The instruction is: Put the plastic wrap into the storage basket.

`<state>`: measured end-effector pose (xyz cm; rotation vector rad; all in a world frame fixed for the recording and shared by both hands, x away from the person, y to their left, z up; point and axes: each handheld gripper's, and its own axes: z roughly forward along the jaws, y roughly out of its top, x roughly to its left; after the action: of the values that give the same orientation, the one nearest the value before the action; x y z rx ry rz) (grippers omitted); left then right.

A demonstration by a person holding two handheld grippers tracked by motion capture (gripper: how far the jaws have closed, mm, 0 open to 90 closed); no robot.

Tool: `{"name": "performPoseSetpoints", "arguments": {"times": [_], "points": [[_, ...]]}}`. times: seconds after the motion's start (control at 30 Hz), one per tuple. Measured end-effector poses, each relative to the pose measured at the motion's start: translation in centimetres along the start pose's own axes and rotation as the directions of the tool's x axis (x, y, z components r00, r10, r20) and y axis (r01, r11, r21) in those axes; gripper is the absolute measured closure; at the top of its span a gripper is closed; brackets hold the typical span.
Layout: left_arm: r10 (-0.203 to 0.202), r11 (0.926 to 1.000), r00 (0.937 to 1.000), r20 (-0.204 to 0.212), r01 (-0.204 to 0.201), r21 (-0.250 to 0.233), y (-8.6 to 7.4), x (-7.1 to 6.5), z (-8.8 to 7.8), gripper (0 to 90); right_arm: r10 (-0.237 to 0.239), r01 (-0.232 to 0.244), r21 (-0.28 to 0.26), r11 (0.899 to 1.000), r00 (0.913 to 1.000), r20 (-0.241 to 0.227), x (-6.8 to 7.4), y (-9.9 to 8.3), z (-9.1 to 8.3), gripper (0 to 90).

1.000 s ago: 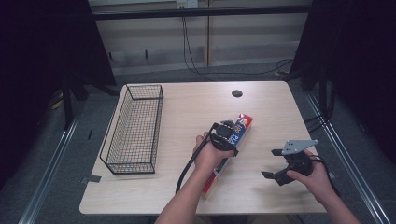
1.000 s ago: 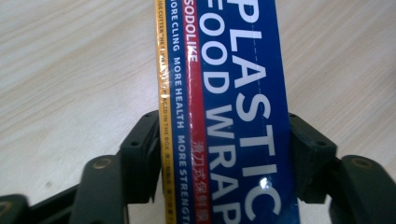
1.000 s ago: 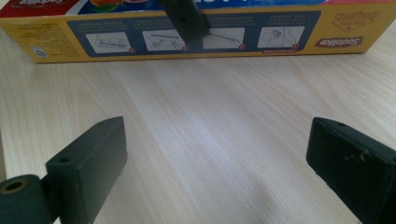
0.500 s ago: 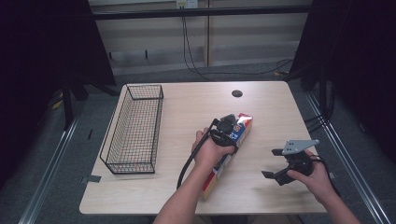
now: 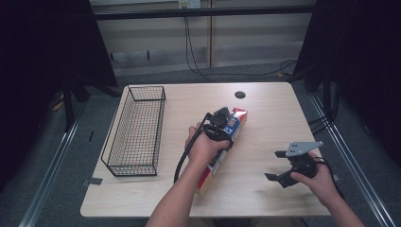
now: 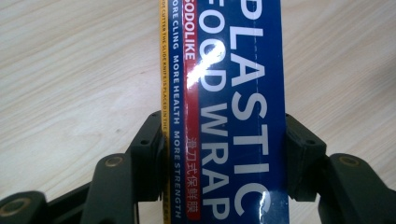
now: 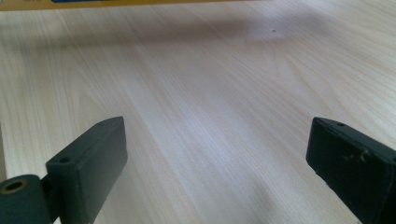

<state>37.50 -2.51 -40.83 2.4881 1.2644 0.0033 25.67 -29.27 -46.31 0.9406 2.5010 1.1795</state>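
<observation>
A long blue, red and yellow box of plastic food wrap (image 5: 239, 120) lies slantwise over the middle of the table, its far end raised. My left gripper (image 5: 222, 134) is shut across the box's width. In the left gripper view both black pads press the sides of the box (image 6: 224, 70), and the wooden tabletop shows behind it. My right gripper (image 5: 274, 165) is held low over the table's right front, open with nothing between its fingers. In the right gripper view its jaws (image 7: 224, 158) stand wide apart over bare wood, and the box's yellow edge (image 7: 116, 3) runs along the top.
A black wire basket (image 5: 135, 132) stands along the table's left side, with nothing seen in it. A round cable hole (image 5: 239, 94) sits near the far edge. Bare wood (image 5: 265, 118) lies between the box and the right gripper.
My left hand has risen and shifted slightly away from the person, taking the food wrap box with it. The right gripper has stayed put.
</observation>
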Motion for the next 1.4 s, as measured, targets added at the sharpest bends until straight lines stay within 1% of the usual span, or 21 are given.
{"name": "performPoseSetpoints", "arguments": {"times": [0.1,0.13,0.17,0.27,0.3,0.5,0.53,0.73,0.87,0.9,0.93,0.97,1.0,1.03,1.1,1.17,1.2,1.23,1.27,1.37,1.4], "points": [[-0.025,0.9997,0.9997,0.003,0.025,0.004,-0.1,0.4,-0.3,43.3,-0.002,0.002,0.003,1.000,1.0000,0.001,0.0,0.0,0.0,5.1],[-0.023,0.9997,0.9997,0.002,0.023,0.000,-0.1,0.6,-0.4,43.3,-0.003,0.003,0.005,1.000,1.0000,0.001,0.0,0.0,0.1,5.2],[-0.031,0.9995,0.9995,-0.005,0.031,-0.001,-0.1,0.6,-0.5,43.2,0.000,0.000,0.005,1.000,1.0000,0.002,0.0,0.0,0.1,5.2],[-0.027,0.9996,0.9996,-0.003,0.027,0.006,-0.1,0.8,-0.7,43.3,0.000,0.000,0.006,1.000,1.0000,0.001,0.0,0.0,0.1,5.2],[-0.039,0.9992,0.9992,0.005,0.039,0.001,-0.1,0.9,-0.8,43.2,-0.001,0.001,0.004,1.000,1.0000,0.000,0.0,0.0,0.1,5.2],[-0.043,0.9990,0.9991,0.001,0.043,0.012,-0.1,1.2,-1.3,43.3,-0.005,0.005,0.010,1.000,1.0000,0.004,0.1,0.0,0.1,5.2],[-0.057,0.9984,0.9984,0.008,0.057,0.001,-0.1,1.3,-1.5,43.3,-0.003,0.003,0.009,1.000,1.0000,0.000,0.1,0.0,0.1,5.2],[-0.065,0.9979,0.9979,0.007,0.065,-0.003,0.0,1.8,-2.1,43.3,-0.003,0.003,0.008,1.000,1.0000,0.002,0.1,0.1,0.1,5.2],[-0.079,0.9968,0.9969,0.001,0.079,-0.015,-0.1,2.2,-2.7,43.3,-0.004,0.004,0.004,1.000,1.0000,0.001,0.0,0.1,0.1,5.2],[-0.087,0.9961,0.9962,0.001,0.087,-0.014,-0.1,2.3,-2.8,43.3,-0.003,0.003,0.004,1.000,1.0000,-0.001,0.0,0.1,0.1,5.2],[-0.083,0.9964,0.9965,-0.003,0.083,-0.014,-0.1,2.4,-3.0,43.3,-0.003,0.003,0.004,1.000,1.0000,-0.001,0.0,0.1,0.1,5.2],[-0.097,0.9952,0.9953,-0.005,0.097,-0.015,-0.2,2.4,-3.1,43.3,-0.004,0.004,0.003,1.000,1.0000,-0.001,0.0,0.1,0.1,5.2],[-0.088,0.9961,0.9961,-0.004,0.088,-0.011,-0.2,2.6,-3.3,43.2,-0.004,0.004,0.003,1.000,1.0000,-0.002,0.0,0.1,0.1,5.2],[-0.102,0.9947,0.9948,-0.010,0.102,-0.013,-0.2,2.6,-3.5,43.2,-0.005,0.005,0.003,1.000,1.0000,-0.002,0.1,0.1,0.1,5.2],[-0.099,0.9949,0.9950,-0.012,0.099,-0.020,-0.2,2.8,-3.6,43.3,-0.004,0.004,0.003,1.000,1.0000,-0.002,0.1,0.1,0.1,5.2],[-0.112,0.9933,0.9936,-0.018,0.111,-0.032,-0.3,3.1,-4.2,43.3,-0.003,0.003,0.003,1.000,1.0000,-0.005,0.1,0.1,0.1,5.2],[-0.107,0.9940,0.9942,-0.018,0.106,-0.027,-0.3,3.3,-4.4,43.2,-0.006,0.006,0.001,1.000,1.0000,-0.004,0.1,0.1,0.1,5.2],[-0.121,0.9924,0.9924,-0.023,0.120,-0.026,-0.3,3.4,-4.6,43.3,-0.006,0.006,0.001,1.000,1.0000,-0.003,0.1,0.1,0.1,5.2],[-0.113,0.9932,0.9932,-0.024,0.113,-0.028,-0.4,3.5,-4.8,43.2,-0.007,0.007,0.002,1.000,1.0000,-0.003,0.1,0.1,0.1,5.2],[-0.121,0.9926,0.9922,-0.032,0.120,-0.018,-0.5,3.9,-5.3,43.3,-0.008,0.008,0.003,1.000,1.0000,0.001,0.1,0.1,0.1,5.2],[-0.116,0.9930,0.9927,-0.031,0.116,-0.024,-0.5,4.0,-5.3,43.3,-0.007,0.007,0.002,1.000,1.0000,-0.001,0.1,0.1,0.1,5.2]]}}
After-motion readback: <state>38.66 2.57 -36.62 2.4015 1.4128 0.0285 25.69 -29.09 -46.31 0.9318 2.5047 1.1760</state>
